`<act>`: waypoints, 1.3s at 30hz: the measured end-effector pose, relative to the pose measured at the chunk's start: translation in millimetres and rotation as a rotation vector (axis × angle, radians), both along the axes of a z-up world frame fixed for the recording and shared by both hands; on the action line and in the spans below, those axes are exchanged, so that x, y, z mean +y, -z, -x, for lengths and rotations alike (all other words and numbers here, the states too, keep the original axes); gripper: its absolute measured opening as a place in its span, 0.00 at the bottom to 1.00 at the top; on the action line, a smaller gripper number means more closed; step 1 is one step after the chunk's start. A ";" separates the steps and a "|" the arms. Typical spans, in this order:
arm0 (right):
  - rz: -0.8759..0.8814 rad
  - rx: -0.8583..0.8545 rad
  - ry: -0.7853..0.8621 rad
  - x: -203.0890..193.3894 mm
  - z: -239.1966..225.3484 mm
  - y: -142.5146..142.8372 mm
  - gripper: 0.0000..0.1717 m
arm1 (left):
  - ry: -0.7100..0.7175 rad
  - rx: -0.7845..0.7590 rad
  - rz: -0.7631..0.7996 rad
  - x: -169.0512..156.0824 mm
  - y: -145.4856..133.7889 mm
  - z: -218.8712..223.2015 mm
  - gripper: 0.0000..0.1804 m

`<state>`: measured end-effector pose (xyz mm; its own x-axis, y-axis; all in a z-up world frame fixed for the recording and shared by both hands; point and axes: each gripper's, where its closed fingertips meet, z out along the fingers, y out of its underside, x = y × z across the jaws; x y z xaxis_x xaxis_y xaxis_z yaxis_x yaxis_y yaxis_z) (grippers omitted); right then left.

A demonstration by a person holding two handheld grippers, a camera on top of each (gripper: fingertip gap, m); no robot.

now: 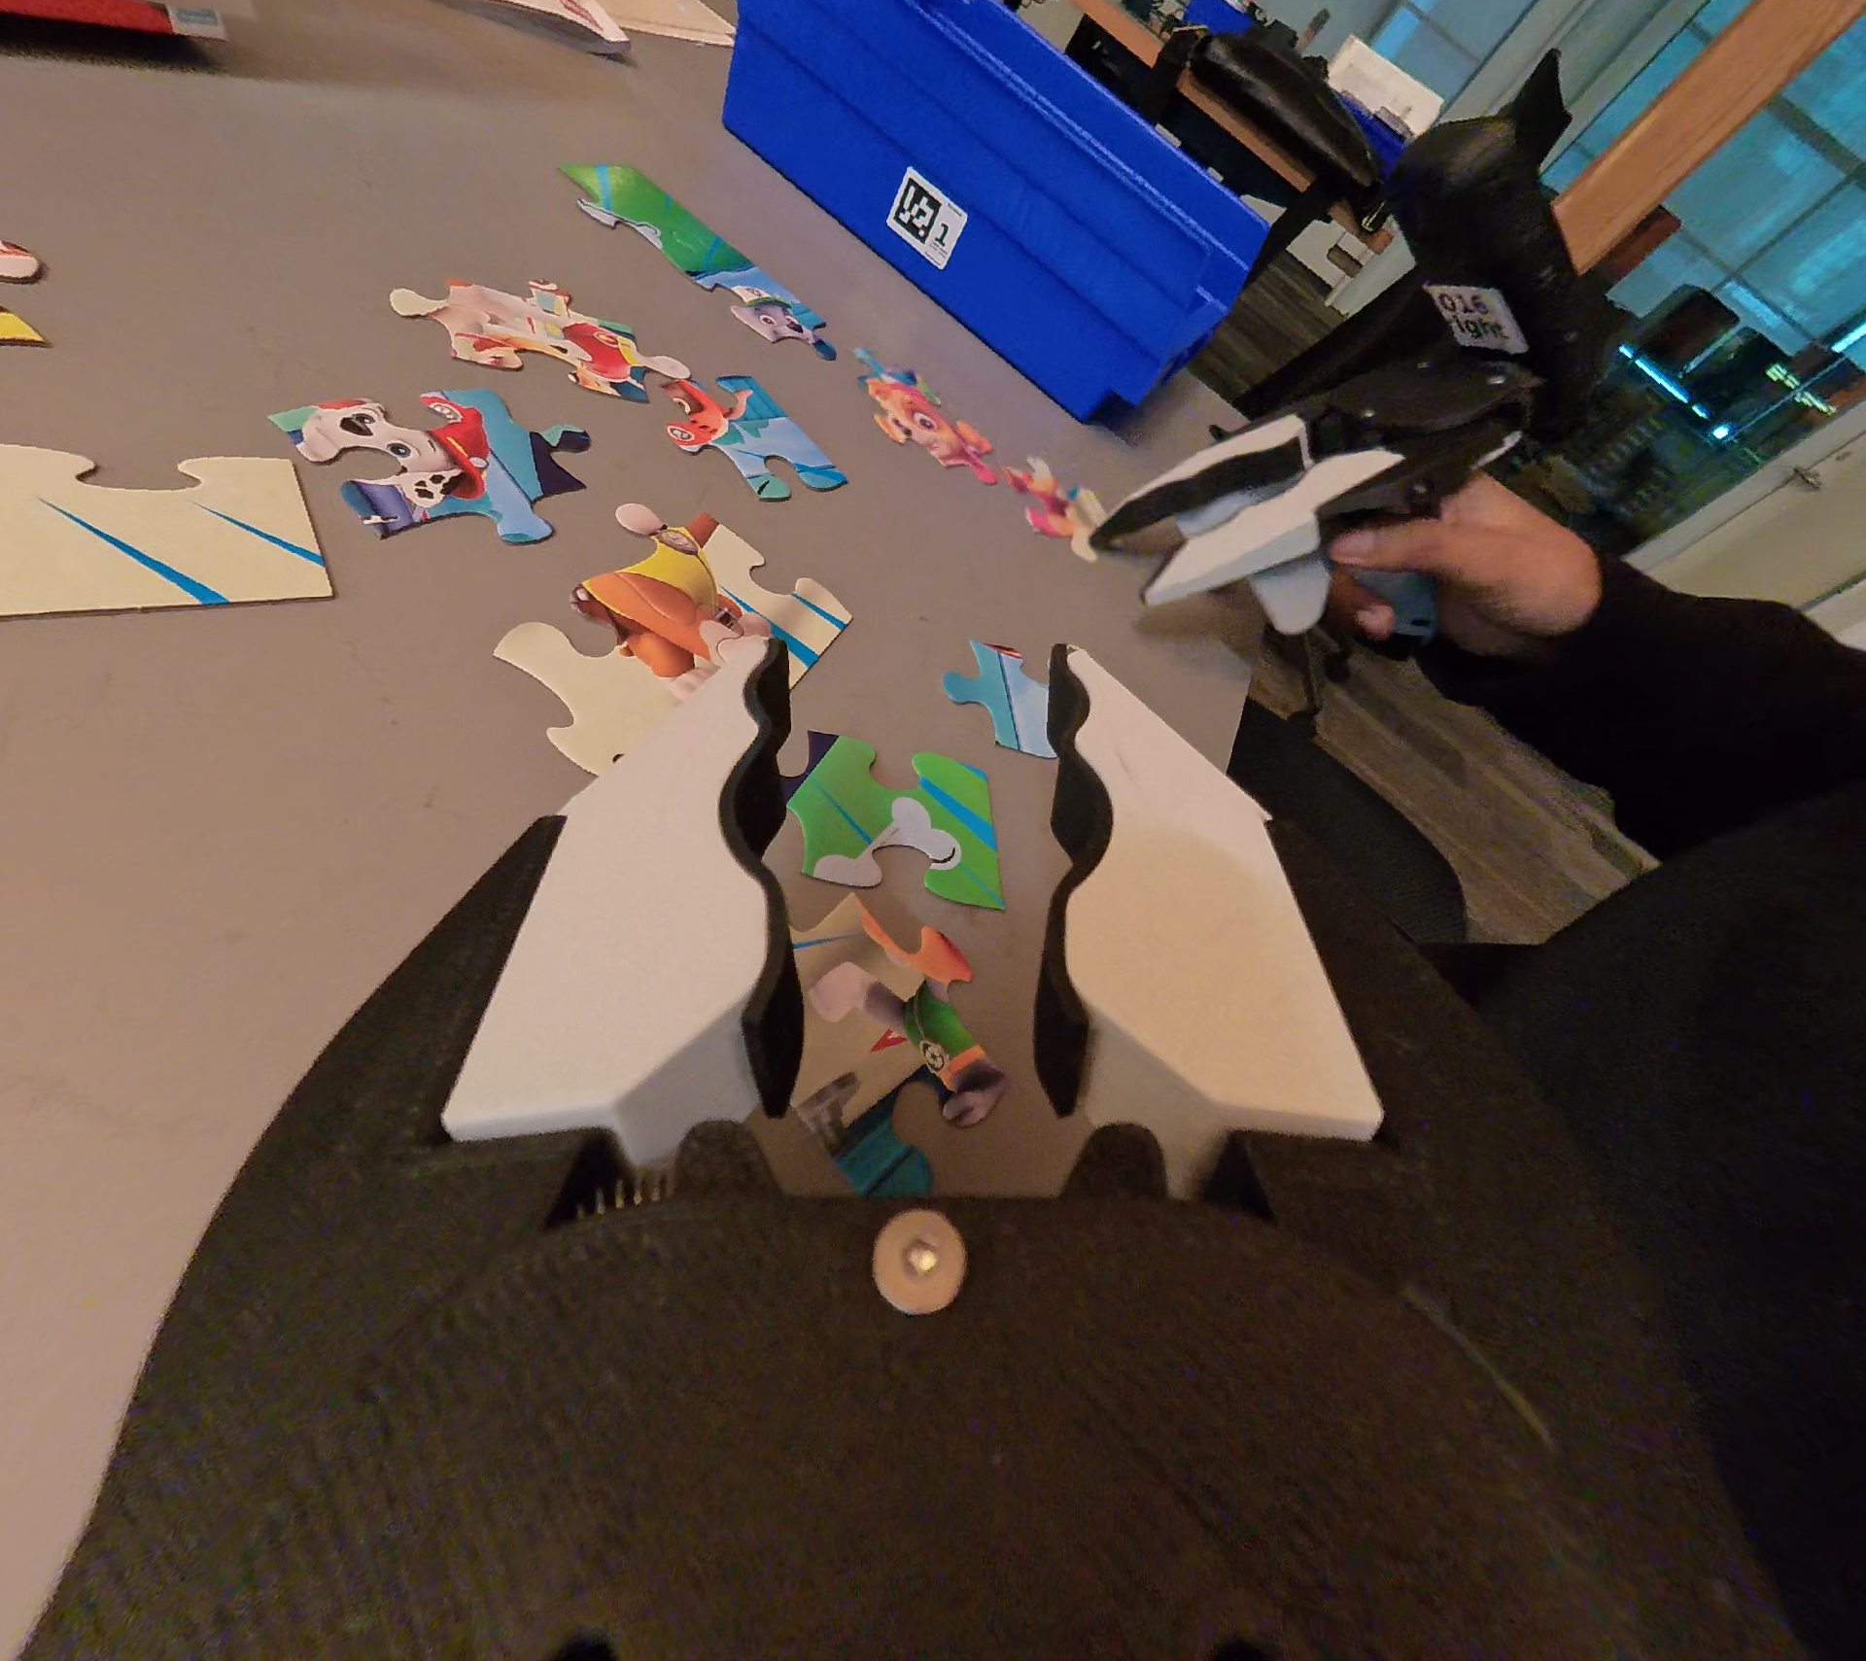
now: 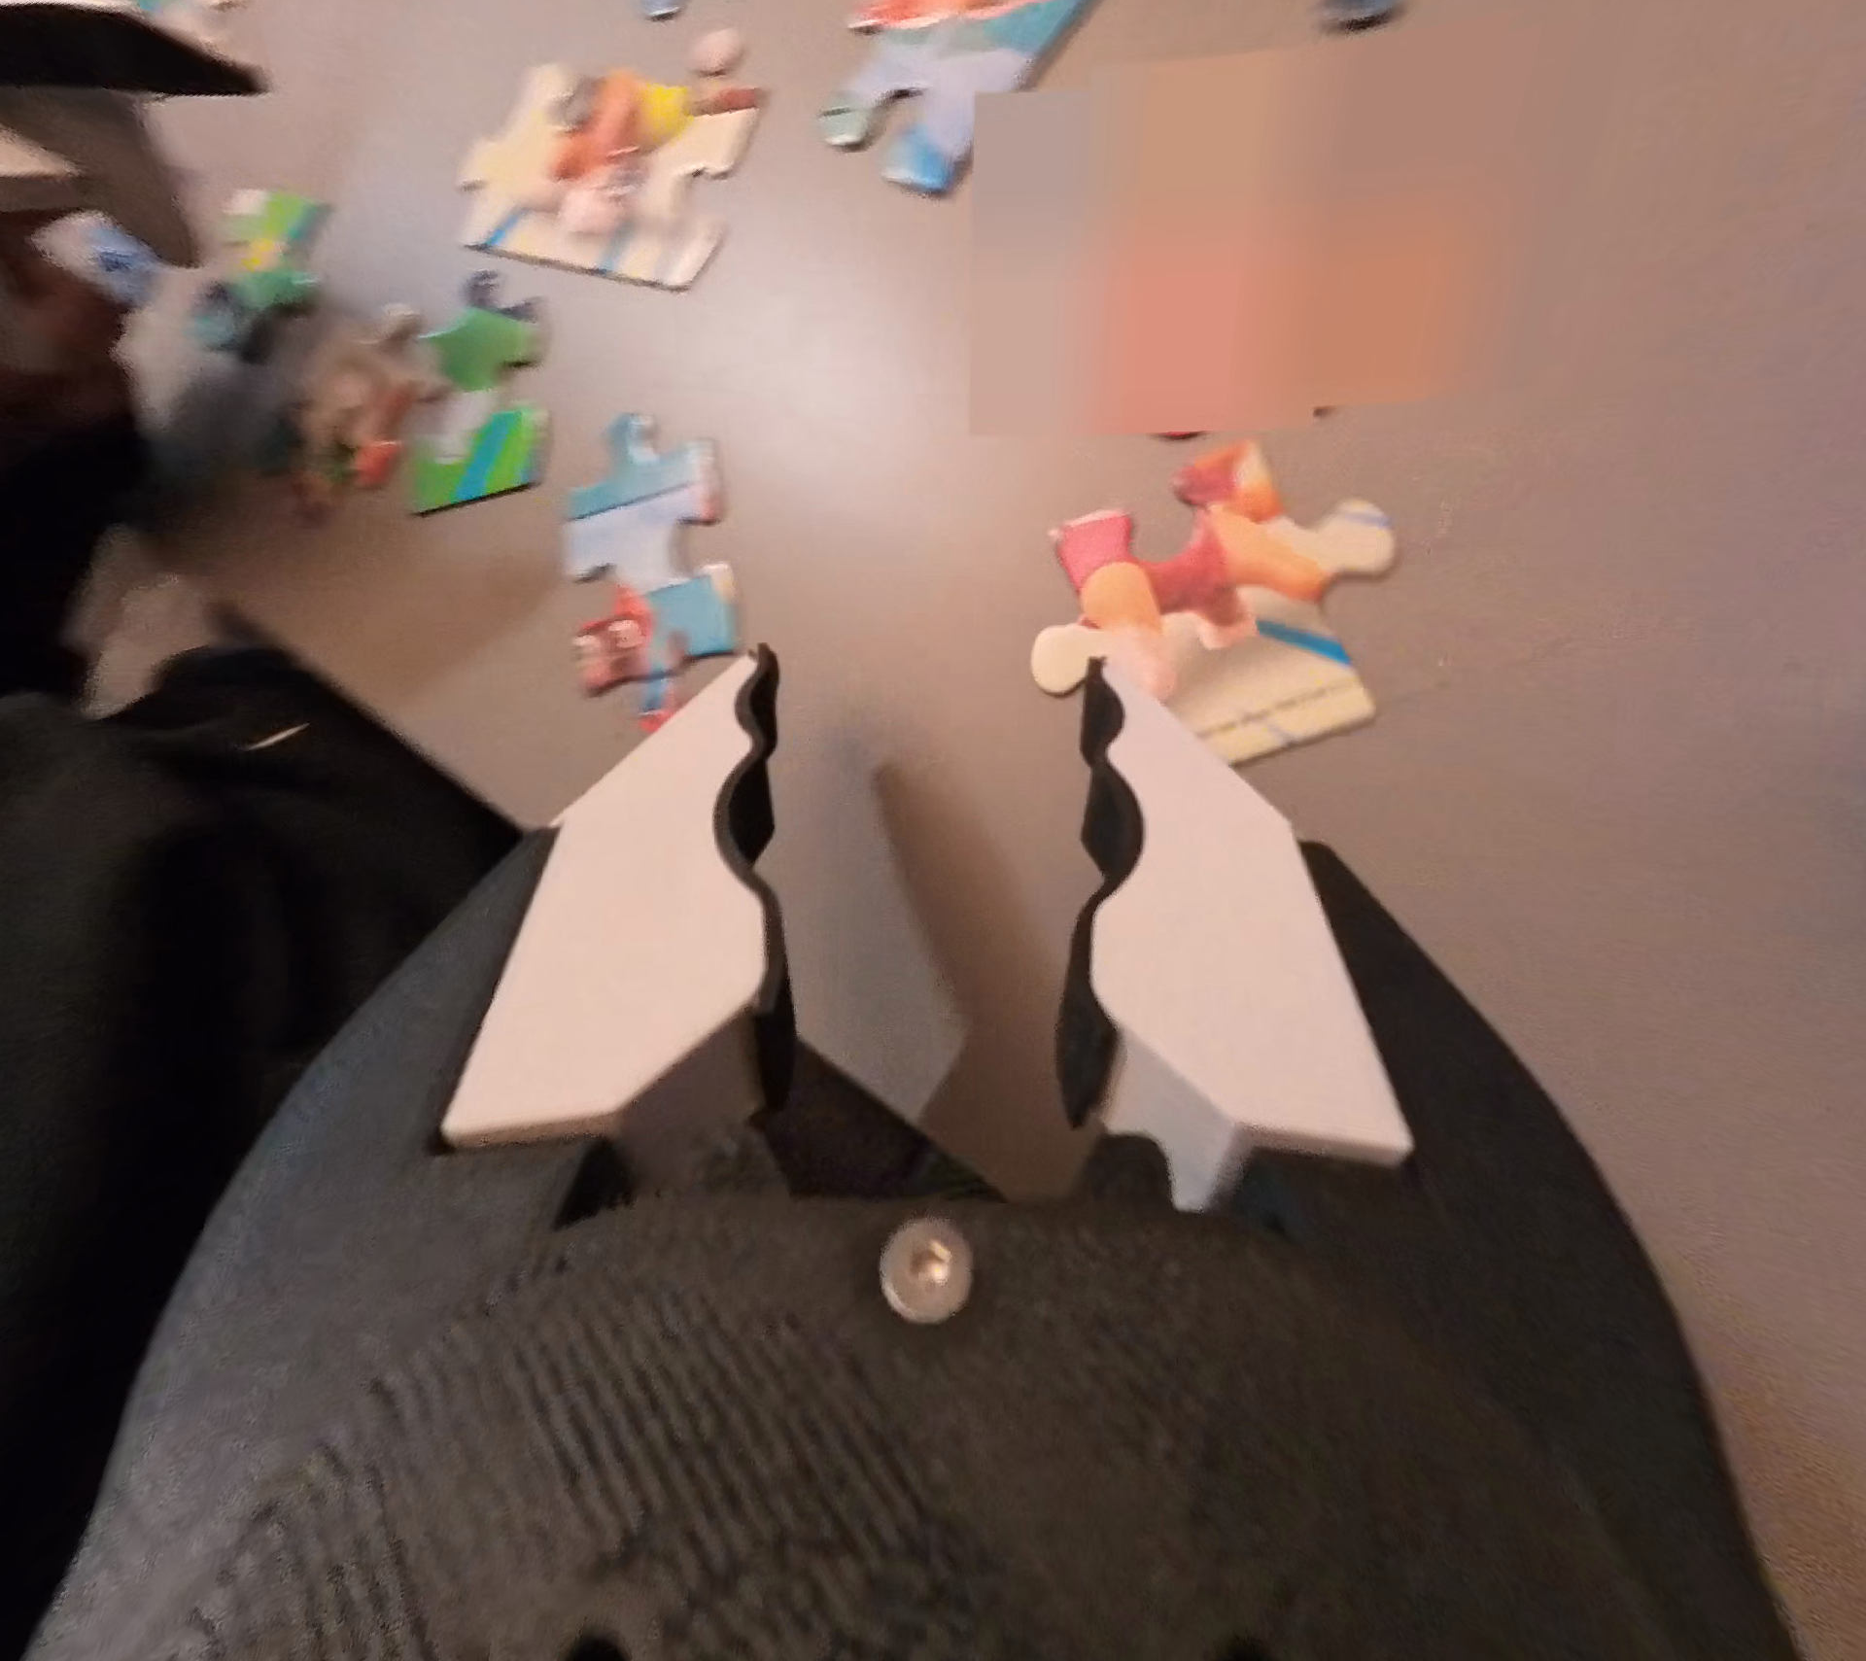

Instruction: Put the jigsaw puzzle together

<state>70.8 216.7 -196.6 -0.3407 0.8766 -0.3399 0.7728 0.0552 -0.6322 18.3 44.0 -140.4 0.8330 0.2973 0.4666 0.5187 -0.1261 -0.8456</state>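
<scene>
Fingers of the left gripper stand wide apart with nothing between the pads, above a grey table. Below their gap lie two puzzle pieces: a green piece and an orange-and-green dog piece. Just beyond its right tip lies one light blue piece, by its left tip one cream-and-orange piece. Farther right, the right gripper is likewise spread and bare, with one pink-and-orange piece just beside its right tip. One blue bin stands far ahead.
</scene>
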 end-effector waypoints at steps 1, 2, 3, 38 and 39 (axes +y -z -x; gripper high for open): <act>0.017 0.011 -0.037 -9.4 -1.3 -4.4 0.37 | 0.000 0.001 -0.001 -0.1 -0.3 0.0 0.27; 0.006 0.049 -0.062 -12.2 0.8 -10.4 0.38 | -0.001 0.003 -0.002 -0.4 -0.7 0.0 0.27; -0.040 0.095 -0.066 -6.7 5.6 -15.1 0.37 | -0.001 0.003 -0.002 -0.9 -0.8 0.0 0.27; -0.274 0.173 -0.070 13.6 48.3 -2.9 0.15 | -0.016 -0.020 -0.021 -8.4 0.2 6.3 0.27; -0.265 0.185 -0.060 13.0 52.0 -6.6 0.16 | -0.016 -0.020 -0.022 -8.3 0.2 6.2 0.27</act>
<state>18.8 229.7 -190.1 -0.4291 0.9027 -0.0298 0.6366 0.2789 -0.7190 12.1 35.7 -140.6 0.8188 0.3001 0.4894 0.5372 -0.0997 -0.8376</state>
